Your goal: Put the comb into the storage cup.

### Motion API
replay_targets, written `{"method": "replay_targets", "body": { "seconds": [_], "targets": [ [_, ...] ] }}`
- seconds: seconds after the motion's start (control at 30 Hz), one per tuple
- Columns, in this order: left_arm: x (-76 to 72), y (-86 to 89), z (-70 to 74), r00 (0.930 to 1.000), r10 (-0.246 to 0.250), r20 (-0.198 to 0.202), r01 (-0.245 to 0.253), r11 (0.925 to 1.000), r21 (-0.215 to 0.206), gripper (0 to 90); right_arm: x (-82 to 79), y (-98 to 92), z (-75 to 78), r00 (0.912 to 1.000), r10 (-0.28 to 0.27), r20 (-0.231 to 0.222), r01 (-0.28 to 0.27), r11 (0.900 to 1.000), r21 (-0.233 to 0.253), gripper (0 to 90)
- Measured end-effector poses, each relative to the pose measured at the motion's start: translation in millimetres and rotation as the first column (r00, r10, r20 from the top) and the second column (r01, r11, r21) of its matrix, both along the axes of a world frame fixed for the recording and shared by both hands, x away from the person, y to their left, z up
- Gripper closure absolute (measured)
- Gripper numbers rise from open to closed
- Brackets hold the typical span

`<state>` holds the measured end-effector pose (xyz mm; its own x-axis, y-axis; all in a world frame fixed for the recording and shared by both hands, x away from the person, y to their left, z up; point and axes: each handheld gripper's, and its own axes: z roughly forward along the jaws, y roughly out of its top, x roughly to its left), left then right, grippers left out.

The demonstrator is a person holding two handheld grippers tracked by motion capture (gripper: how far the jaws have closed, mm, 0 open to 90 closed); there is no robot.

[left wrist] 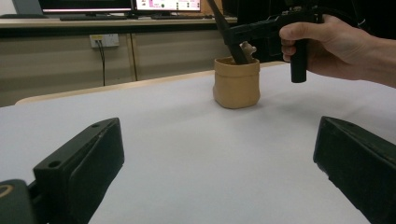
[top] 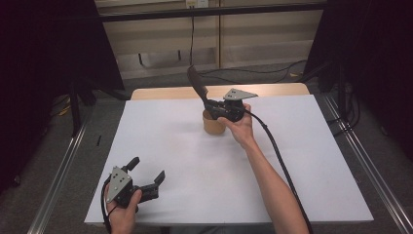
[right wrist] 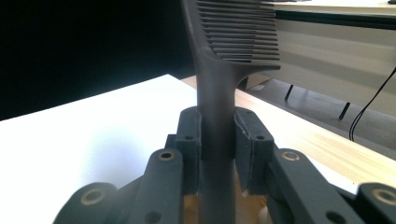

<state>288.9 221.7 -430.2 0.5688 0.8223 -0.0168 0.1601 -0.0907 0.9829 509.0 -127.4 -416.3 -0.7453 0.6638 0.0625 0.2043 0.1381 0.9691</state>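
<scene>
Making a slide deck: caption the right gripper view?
Right gripper clamps a dark comb by its handle above the white table.

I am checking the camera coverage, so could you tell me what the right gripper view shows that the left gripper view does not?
The right gripper view shows the comb's teeth and the right gripper clamped on the comb's handle. The left gripper view shows the tan cup whole, the hand holding that gripper, and the left gripper with jaws spread. Both show the white table top and the comb.
</scene>
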Motion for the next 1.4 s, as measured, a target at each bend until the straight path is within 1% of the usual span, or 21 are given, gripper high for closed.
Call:
{"method": "replay_targets", "body": {
  "seconds": [0.17,0.2,0.3,0.43,0.5,0.6,0.77,0.9,1.1,1.13,1.27,1.4],
  "targets": [
    [0.2,0.0,0.0,1.0,0.0,0.0,0.0,1.0,0.004,1.9,-1.9,-1.9,-4.5,1.0,-0.005,-0.007,0.005,1.0,-0.015,72.8],
    [0.1,-0.1,0.0,1.0,0.0,0.0,0.0,1.0,0.004,1.9,-2.2,-1.9,-5.3,0.9999,-0.005,-0.01,0.004,1.0,-0.01,72.8],
    [0.0,0.0,0.0,1.0,-0.001,0.0,0.001,1.0,0.004,1.9,-3.1,-2.4,-6.6,0.9999,-0.005,-0.012,0.005,1.0,-0.017,72.7],
    [0.1,0.0,0.1,1.0,0.0,0.001,0.0,1.0,0.0,1.9,-4.4,-1.0,-6.8,0.9999,-0.003,-0.014,0.003,0.999,-0.043,72.7],
    [0.1,-0.1,0.1,1.0,-0.001,0.0,0.001,1.0,0.002,1.9,-4.9,0.2,-8.2,0.9997,-0.005,-0.026,0.003,0.998,-0.063,72.7],
    [0.0,-0.1,0.3,1.0,-0.002,0.002,0.002,1.0,0.001,1.9,-6.1,1.5,-9.4,0.9996,-0.005,-0.027,0.003,0.997,-0.074,72.6],
    [0.2,0.0,0.1,1.0,-0.005,-0.001,0.005,1.0,-0.006,1.9,-7.6,0.3,-13.2,0.9993,-0.01,-0.037,0.007,0.997,-0.075,72.6],
    [0.2,-0.5,0.3,1.0,-0.005,0.004,0.005,1.0,0.004,1.8,-8.8,-0.2,-16.8,0.999,-0.006,-0.043,0.002,0.995,-0.095,72.4],
    [0.3,-0.2,0.0,1.0,-0.002,-0.001,0.002,1.0,0.001,1.8,-9.1,-1.3,-16.2,0.9987,-0.017,-0.048,0.013,0.996,-0.085,70.4],
    [0.3,-0.2,0.0,1.0,-0.002,-0.001,0.002,1.0,0.002,1.8,-9.1,-0.9,-15.7,0.999,-0.015,-0.042,0.011,0.997,-0.082,70.3],
    [0.1,-0.1,0.2,1.0,-0.003,0.001,0.003,1.0,0.003,1.8,-10.0,0.4,-13.6,0.9993,-0.016,-0.034,0.013,0.997,-0.08,65.9],
    [0.1,-0.1,0.2,1.0,-0.003,0.001,0.003,1.0,0.003,1.8,-11.5,0.5,-11.8,0.9993,-0.014,-0.035,0.012,0.997,-0.071,63.0]
  ]
}}
